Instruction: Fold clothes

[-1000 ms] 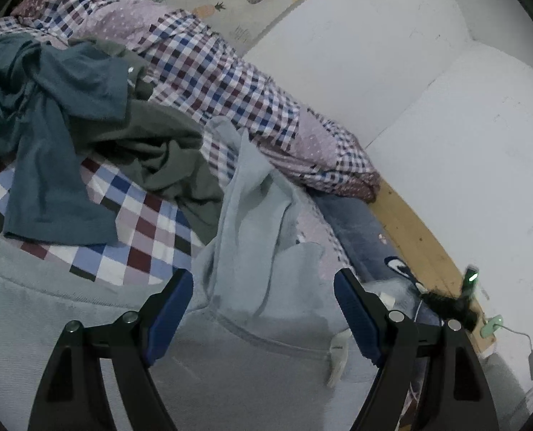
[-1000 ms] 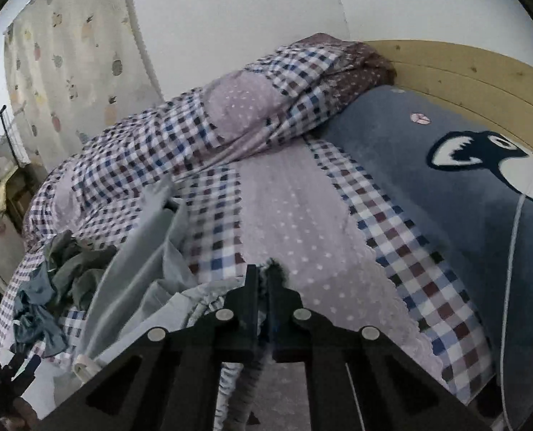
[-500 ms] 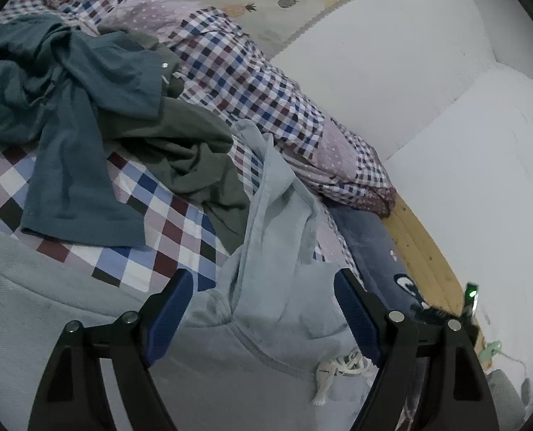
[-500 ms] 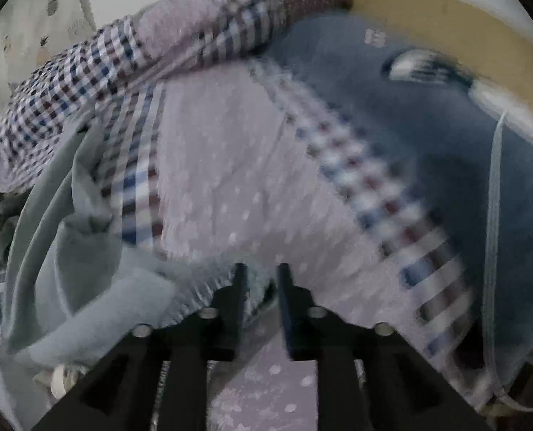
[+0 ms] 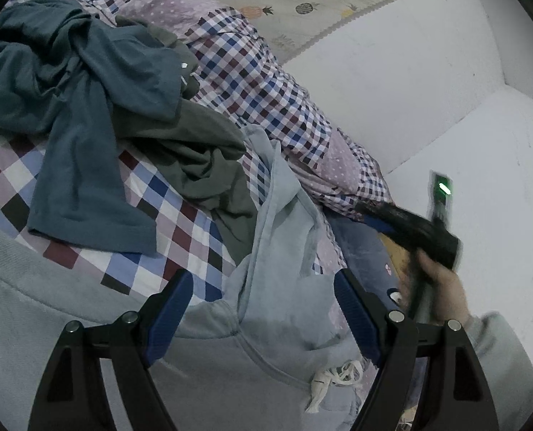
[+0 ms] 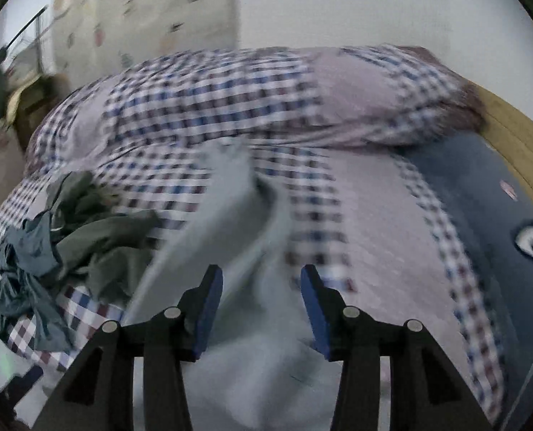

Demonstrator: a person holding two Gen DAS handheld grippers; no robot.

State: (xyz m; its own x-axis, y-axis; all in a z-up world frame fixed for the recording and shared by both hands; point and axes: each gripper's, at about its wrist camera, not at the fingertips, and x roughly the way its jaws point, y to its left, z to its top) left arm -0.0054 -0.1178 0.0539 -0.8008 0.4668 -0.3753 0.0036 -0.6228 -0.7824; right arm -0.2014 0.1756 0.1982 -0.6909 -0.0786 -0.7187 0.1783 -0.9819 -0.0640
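Note:
A light grey-blue hoodie (image 5: 230, 366) lies spread on the checked bedspread (image 5: 97, 244), one sleeve (image 5: 284, 194) running up toward the rolled quilt. Its white drawstring (image 5: 331, 380) shows near the neck. My left gripper (image 5: 262, 309) hovers open just over the hoodie's neck, nothing between its blue pads. My right gripper (image 6: 262, 305) hangs above the same hoodie (image 6: 252, 359) with its jaws opening and no cloth pinched between them. The left wrist view shows that gripper (image 5: 377, 215) blurred at the right, held by a hand (image 5: 442, 287).
A teal shirt (image 5: 68, 100) and an olive garment (image 5: 201, 158) lie crumpled at the back left of the bed. A rolled checked quilt (image 6: 266, 100) runs along the wall. A dark blue blanket (image 6: 500, 251) and the wooden bed frame (image 6: 518, 133) sit at the right.
My right gripper has opened from shut, let go of the cloth it pinched and swung fast to the left over the hoodie. The left gripper shifted slightly and stayed open.

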